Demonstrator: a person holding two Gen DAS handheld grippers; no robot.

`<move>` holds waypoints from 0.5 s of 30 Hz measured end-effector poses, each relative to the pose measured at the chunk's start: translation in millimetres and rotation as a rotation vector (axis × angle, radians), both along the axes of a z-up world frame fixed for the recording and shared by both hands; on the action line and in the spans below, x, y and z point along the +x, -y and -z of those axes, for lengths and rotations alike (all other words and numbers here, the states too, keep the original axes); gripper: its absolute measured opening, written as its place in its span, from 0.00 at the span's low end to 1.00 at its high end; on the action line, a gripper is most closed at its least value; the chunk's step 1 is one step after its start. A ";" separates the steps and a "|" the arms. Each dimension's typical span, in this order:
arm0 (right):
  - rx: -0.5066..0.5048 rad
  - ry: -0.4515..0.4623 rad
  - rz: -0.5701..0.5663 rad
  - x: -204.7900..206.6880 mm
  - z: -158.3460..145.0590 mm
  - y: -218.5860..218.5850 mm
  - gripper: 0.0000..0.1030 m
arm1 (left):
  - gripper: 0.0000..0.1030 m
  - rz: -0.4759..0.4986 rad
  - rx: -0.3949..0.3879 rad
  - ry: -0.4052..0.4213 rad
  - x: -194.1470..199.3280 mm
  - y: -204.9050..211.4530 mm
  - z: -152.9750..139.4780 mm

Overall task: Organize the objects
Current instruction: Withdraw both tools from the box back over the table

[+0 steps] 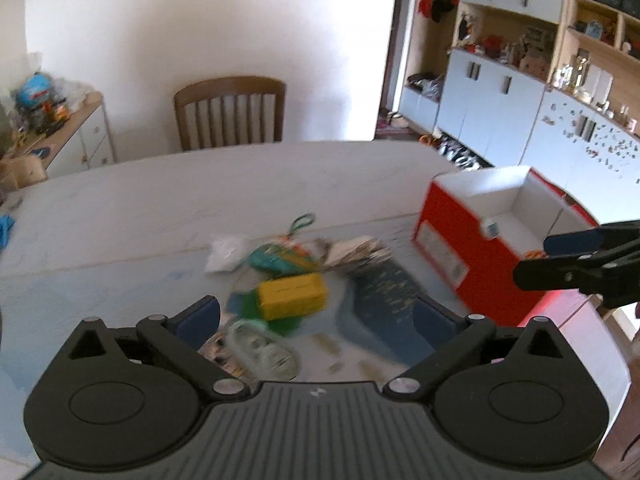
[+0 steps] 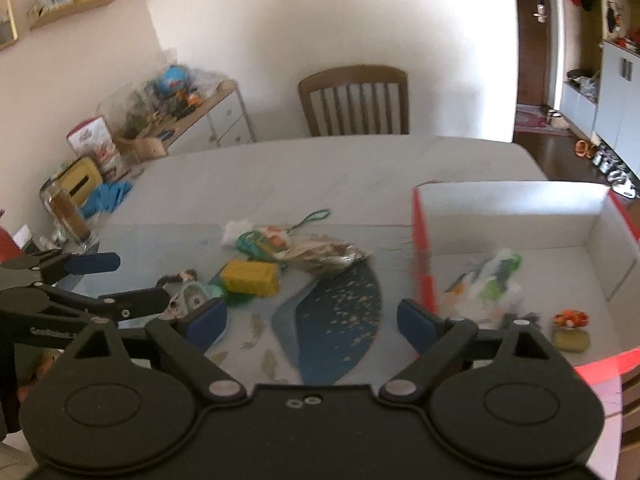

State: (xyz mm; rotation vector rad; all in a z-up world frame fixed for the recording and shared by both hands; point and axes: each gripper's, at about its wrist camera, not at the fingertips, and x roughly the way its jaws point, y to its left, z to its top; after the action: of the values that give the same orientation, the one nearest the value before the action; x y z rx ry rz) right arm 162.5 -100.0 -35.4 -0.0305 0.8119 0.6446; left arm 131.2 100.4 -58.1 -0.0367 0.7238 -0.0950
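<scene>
1. White tabletop (image 1: 160, 200), partly covered by a blue patterned mat (image 2: 336, 312), is being shown in a living room with a wooden chair (image 1: 230, 112) at twelve o'clock beyond the far edge.

2. Loose items are being kept in a small pile on the mat: a yellow block (image 1: 291, 295), a teal packet (image 1: 272, 261) with a green cord, a white pouch (image 1: 226, 254), a foil wrapper (image 2: 324, 256) and a clear oval case (image 1: 262, 346).

3. A red box (image 1: 452, 248) with a white interior is being seen open at about two o'clock from the left claw; some pieces, among them a green-and-white bag (image 2: 492, 276) and a small orange figure (image 2: 570, 318), are already lying inside.

4. The left gripper (image 1: 316, 316) is being held with its fingers spread wide and nothing between them; the yellow block is lying just ahead at twelve o'clock, its long axis running roughly nine to three, across the opening.

5. The right gripper (image 2: 312, 322) is likewise being held wide apart and empty, with the box wall near its right finger and the pile off at ten to eleven o'clock.

6. The left claw is being judged the nearer one for the yellow block.
</scene>
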 end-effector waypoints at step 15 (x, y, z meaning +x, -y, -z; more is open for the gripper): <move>-0.075 -0.129 -0.145 15.4 51.4 -95.7 0.88 | 1.00 -0.025 0.053 -0.076 3.7 -57.7 73.3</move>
State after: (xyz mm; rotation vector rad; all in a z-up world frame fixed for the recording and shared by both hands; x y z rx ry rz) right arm 178.0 -4.3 -86.9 -0.1174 0.9648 0.7583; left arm 134.9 158.0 -131.4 0.0012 0.8012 -0.0512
